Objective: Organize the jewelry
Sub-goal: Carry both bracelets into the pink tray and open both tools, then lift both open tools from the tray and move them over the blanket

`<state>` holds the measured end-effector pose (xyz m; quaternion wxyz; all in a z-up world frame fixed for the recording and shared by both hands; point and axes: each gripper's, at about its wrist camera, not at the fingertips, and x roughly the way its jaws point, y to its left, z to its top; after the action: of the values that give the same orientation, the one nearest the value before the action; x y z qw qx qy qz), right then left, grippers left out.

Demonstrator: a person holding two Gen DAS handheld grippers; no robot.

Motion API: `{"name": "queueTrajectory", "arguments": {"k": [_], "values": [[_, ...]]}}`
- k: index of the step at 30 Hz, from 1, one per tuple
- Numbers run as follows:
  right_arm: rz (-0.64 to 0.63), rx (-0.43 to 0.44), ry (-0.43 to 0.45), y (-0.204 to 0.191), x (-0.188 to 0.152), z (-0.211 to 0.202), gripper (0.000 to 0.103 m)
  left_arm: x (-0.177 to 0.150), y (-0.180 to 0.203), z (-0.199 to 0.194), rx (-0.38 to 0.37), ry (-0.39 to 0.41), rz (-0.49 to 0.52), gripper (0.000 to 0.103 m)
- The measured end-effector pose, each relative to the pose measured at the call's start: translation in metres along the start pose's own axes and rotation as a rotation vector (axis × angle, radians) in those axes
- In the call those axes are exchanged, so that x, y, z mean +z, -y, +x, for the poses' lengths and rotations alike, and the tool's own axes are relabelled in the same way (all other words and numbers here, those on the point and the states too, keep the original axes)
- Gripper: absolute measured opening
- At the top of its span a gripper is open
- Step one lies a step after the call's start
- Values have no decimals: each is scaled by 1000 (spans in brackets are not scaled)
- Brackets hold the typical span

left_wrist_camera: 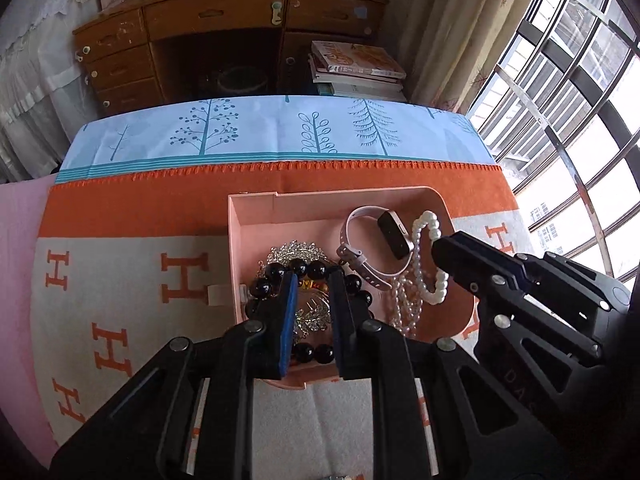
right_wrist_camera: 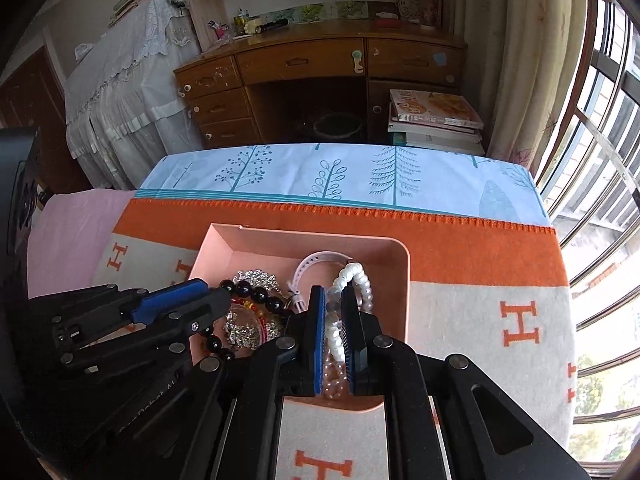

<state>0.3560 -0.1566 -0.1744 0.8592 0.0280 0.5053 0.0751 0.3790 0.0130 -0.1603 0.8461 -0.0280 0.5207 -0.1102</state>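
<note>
Pink tray [left_wrist_camera: 436,200] sits on the orange blanket [left_wrist_camera: 160,208], heaped with jewelry: black bead bracelet [left_wrist_camera: 308,268], pearl strands [left_wrist_camera: 428,264], pink watch [left_wrist_camera: 372,240]. Left claw [left_wrist_camera: 313,304] hovers above the beads, nearly clenched and empty; right claw [right_wrist_camera: 333,320] likewise over the pearls.

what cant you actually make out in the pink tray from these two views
- Left wrist view: the near part of the black bead bracelet and silver brooch sits behind the left gripper.
- Right wrist view: the watch face is hidden by the pearl strand and right gripper.
- Both views: the pink tray near rim is covered by the grippers.
</note>
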Motion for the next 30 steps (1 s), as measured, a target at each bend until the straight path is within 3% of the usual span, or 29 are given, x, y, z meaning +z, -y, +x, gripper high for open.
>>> {"name": "queueTrajectory", "arguments": {"k": [6,15,20,23,28,30], "values": [[14,56,32,-13,-3,2,20,-10,-18,-16,11,18,-20,13],[-7,82,37,-16,-31,-26,21,-36,-29,-48,6,23,-33,13],[-6,105,54,-11,-50,-59,21,-50,-24,-69,-6,25,-32,13],[-2,114,82,-8,-63,-80,36,-59,-17,-86,-24,32,-27,14],[5,102,120,0,-88,-119,37,-77,-4,-118,-46,63,-6,14],[21,117,130,6,-102,-134,38,-89,-2,-128,-64,68,-11,21]]}}
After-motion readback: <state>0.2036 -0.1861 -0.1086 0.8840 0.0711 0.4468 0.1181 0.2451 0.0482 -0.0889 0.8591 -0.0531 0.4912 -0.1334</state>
